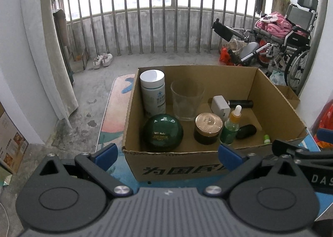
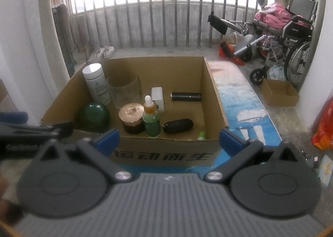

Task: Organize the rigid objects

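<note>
An open cardboard box (image 1: 276, 99) (image 2: 214, 91) stands on a patterned mat. Inside it are a white bottle (image 1: 153, 91) (image 2: 96, 85), a clear glass (image 1: 187, 99) (image 2: 123, 93), a dark green round jar (image 1: 163, 132) (image 2: 94, 116), a gold-lidded brown jar (image 1: 208, 128) (image 2: 131, 119), a green dropper bottle (image 1: 231, 126) (image 2: 151, 119), a white charger (image 1: 220, 104) (image 2: 157, 98), a black tube (image 1: 241, 103) (image 2: 185, 96) and a black oval case (image 1: 246, 131) (image 2: 178, 125). My left gripper (image 1: 167, 154) and right gripper (image 2: 168, 139) both hang open before the box's near wall, holding nothing.
The mat (image 2: 245, 107) lies on a concrete balcony floor. A metal railing (image 1: 162, 18) runs along the back, with white shoes (image 1: 103, 60) below it. A wheelchair (image 1: 287, 39) piled with pink clothes stands at right, near a small empty carton (image 2: 280, 92). A curtain (image 1: 52, 49) hangs at left.
</note>
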`<action>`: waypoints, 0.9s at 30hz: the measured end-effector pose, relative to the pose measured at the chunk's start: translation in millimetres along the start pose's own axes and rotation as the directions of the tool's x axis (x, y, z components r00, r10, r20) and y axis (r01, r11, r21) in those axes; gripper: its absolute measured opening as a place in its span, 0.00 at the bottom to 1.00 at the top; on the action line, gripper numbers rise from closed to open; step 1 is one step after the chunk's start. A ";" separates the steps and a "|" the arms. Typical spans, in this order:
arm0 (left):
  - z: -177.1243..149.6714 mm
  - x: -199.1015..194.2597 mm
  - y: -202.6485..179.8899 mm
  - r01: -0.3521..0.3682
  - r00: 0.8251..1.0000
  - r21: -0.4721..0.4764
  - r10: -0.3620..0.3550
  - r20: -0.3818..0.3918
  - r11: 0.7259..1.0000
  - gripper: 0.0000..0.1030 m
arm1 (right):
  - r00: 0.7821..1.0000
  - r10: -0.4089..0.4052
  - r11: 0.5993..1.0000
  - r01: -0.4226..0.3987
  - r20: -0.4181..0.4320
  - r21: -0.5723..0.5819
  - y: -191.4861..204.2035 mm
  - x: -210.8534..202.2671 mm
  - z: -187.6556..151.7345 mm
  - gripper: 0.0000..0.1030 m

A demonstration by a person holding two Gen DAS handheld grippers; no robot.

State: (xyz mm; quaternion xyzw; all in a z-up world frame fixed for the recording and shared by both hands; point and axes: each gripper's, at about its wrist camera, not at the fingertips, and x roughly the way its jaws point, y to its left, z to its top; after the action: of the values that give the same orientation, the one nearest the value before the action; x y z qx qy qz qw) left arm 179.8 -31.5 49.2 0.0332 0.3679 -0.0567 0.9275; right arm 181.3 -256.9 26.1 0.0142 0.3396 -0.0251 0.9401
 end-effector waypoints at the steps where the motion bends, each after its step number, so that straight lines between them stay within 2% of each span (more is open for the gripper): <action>1: -0.1 0.3 0.3 0.000 1.000 0.001 0.000 -0.001 1.000 1.00 | 1.000 0.001 1.000 -0.001 -0.001 0.000 0.0 0.4 -0.1 0.99; 27: -4.3 -4.6 3.3 0.002 1.000 -0.002 -0.002 -0.015 1.000 0.98 | 1.000 0.016 1.000 -0.016 -0.010 -0.012 2.2 -6.8 0.7 0.99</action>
State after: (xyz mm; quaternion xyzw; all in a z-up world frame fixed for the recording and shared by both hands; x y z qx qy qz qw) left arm 174.0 -27.4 49.2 0.0324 0.3751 -0.0571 0.9246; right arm 176.7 -254.5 31.1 0.0114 0.3442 -0.0153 0.9387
